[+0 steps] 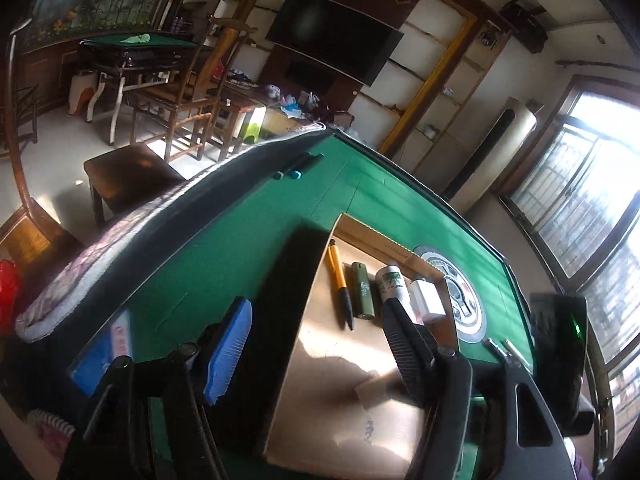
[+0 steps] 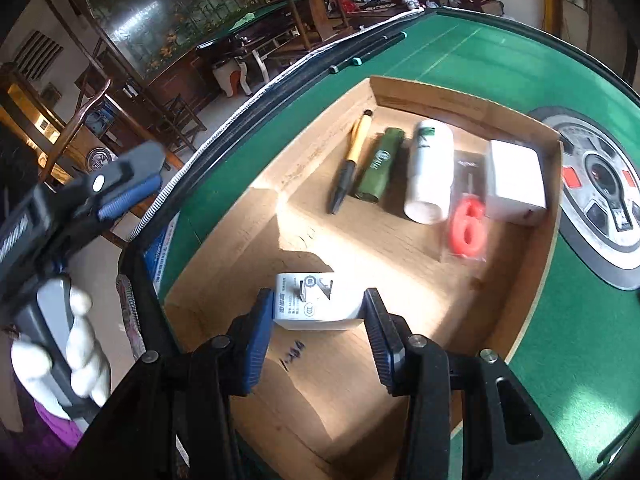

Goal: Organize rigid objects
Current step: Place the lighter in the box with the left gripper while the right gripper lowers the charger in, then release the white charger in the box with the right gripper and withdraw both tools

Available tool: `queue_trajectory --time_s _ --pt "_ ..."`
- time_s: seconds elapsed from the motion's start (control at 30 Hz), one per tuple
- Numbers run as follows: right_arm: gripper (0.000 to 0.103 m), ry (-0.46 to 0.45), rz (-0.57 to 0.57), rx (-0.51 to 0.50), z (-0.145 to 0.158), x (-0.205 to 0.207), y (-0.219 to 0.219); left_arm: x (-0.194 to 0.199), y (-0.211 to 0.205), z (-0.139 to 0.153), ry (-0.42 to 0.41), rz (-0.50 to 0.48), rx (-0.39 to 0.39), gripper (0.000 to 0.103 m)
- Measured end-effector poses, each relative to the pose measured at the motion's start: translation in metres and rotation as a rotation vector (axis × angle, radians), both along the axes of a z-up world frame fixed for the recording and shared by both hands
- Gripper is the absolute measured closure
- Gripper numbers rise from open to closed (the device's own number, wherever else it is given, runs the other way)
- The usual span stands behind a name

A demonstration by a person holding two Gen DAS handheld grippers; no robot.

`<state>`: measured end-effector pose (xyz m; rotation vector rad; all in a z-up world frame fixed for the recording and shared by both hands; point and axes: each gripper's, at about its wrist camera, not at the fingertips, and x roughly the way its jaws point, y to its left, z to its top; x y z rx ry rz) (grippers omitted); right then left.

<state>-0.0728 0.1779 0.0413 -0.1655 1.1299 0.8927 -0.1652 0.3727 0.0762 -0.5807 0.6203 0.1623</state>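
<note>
Right wrist view looks down into a shallow cardboard tray (image 2: 520, 264) lying on the green bench (image 2: 500, 68). The right gripper (image 2: 316, 322) is clamped on a white plug adapter (image 2: 316, 300), its two metal prongs facing up, held over the near part of the tray. Along the far side of the tray lie, in a row from left to right, a yellow and black pen (image 2: 351, 160), a green tube (image 2: 380, 166), a white bottle (image 2: 430, 172), a red figure six in a clear packet (image 2: 466, 232) and a white box (image 2: 516, 184). At the left edge of this view a gloved hand (image 2: 76, 352) holds the left gripper (image 2: 124, 188) out past the bench edge. Left wrist view shows the left gripper (image 1: 316, 332) with its fingers apart and nothing between them, above the tray's (image 1: 320, 360) left wall, with the pen (image 1: 340, 284), tube (image 1: 362, 292) and bottle (image 1: 390, 282) beyond. Two dark markers (image 1: 300, 166) lie near the far bench edge.
</note>
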Motion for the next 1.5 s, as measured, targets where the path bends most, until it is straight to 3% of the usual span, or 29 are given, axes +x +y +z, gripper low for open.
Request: queue_trajectory --time_s 0.3,0.4,0.47,0.6,0.73,0.87,1.07,1.2,1.33,1.5 --pt "0.057 0.004 0.025 -0.054 -0.003 0.031 0.075 -0.027 0.003 -0.018 -0.019 0.037 -0.051 0.032" --pt "0.055 -0.048 -0.021 -0.087 -0.004 0.038 0.085 -0.031 0.001 -0.022 -0.018 0.037 -0.071 0.032" --pt "0.055 -0.088 -0.052 -0.095 -0.003 0.040 0.086 -0.033 -0.002 -0.021 -0.021 0.046 -0.045 0.032" --pt "0.051 -0.024 -0.037 -0.024 0.000 0.034 0.073 -0.038 -0.007 -0.016 -0.044 0.054 0.014 0.032" --pt "0.045 0.038 0.061 0.004 0.001 0.017 0.056 -0.042 -0.003 -0.014 -0.059 0.065 0.007 0.032" --pt "0.045 0.072 0.127 -0.002 -0.004 0.000 0.039 -0.045 0.003 -0.022 -0.035 0.062 -0.053 0.032" --pt "0.045 -0.032 -0.033 0.079 0.022 0.018 0.016 -0.047 -0.005 -0.022 -0.024 0.068 -0.048 0.032" --pt "0.045 0.017 -0.115 0.189 0.031 0.043 0.031 -0.049 -0.007 -0.021 -0.023 0.066 -0.058 0.032" --pt "0.044 0.135 -0.017 0.185 0.012 0.042 0.062 -0.057 -0.006 -0.017 -0.037 0.063 -0.040 0.032" --pt "0.043 0.184 0.202 0.168 0.002 -0.001 0.068 -0.057 -0.001 -0.018 -0.043 0.075 -0.026 0.032"
